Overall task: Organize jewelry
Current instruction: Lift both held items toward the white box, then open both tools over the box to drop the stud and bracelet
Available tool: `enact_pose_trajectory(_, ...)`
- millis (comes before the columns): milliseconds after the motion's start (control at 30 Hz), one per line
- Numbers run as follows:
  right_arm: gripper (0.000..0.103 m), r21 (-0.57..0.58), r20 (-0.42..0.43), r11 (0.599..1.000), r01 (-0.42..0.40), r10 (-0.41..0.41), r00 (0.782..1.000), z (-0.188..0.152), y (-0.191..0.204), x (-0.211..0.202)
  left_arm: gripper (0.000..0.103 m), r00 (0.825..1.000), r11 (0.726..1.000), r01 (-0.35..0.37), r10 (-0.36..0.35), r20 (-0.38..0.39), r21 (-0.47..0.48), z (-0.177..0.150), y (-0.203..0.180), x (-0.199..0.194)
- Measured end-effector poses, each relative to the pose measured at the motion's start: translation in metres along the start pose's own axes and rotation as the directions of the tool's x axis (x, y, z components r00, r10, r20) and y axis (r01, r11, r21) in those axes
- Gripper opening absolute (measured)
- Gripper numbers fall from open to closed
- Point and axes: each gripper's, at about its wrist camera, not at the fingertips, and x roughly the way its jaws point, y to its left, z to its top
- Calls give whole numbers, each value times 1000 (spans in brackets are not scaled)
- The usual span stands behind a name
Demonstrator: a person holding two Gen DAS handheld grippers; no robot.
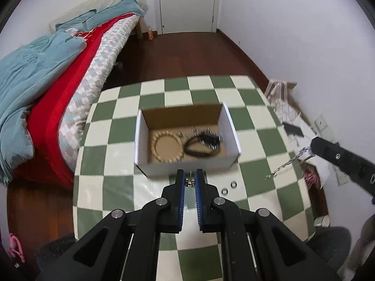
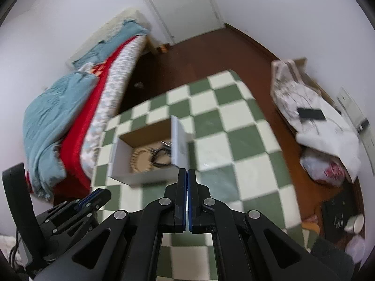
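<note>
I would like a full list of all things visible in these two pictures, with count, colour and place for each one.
cardboard box: one, white outside, brown inside, open, on the table
beaded bracelet: one, tan, in the box, left part
cord piece: one, black, in the box, right part
rings: two, silver, on the table in front of the box
small charm: one, gold-toned, between the left gripper's fingers
chain: one, silver, hanging from the right gripper
table: one, green and cream checks
bed: one, blue and red covers, left
door: one, white, far wall
left gripper: black, blue pads
right gripper: black, shut
</note>
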Motion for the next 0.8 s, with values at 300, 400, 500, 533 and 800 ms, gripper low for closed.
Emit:
enact_pose_trajectory(300, 1, -98, -17, 993, -64, 62, 998, 42, 63, 26, 6, 999, 999, 8, -10, -37, -50, 52, 49, 22)
enact_pose_trajectory(400, 0, -108, -54, 992, -67, 61, 997, 50, 71, 48, 6, 996, 999, 9, -13, -85, -42, 58, 55, 42)
enact_pose_trajectory(500, 0, -108, -96, 992, -60, 50, 994, 56, 74, 72, 6, 988, 998, 24, -31, -149, -53, 61, 61, 68)
enact_pose_trajectory(533, 0, -107, -114, 993, -55, 43, 993, 58, 73, 82, 6, 985, 998, 30, -39, -165, -57, 61, 62, 75)
enact_pose_trajectory(800, 0, -111, -204, 994, -25, 2, 979, 65, 65, 128, 8, 954, 993, 72, -97, -284, -97, 71, 66, 125)
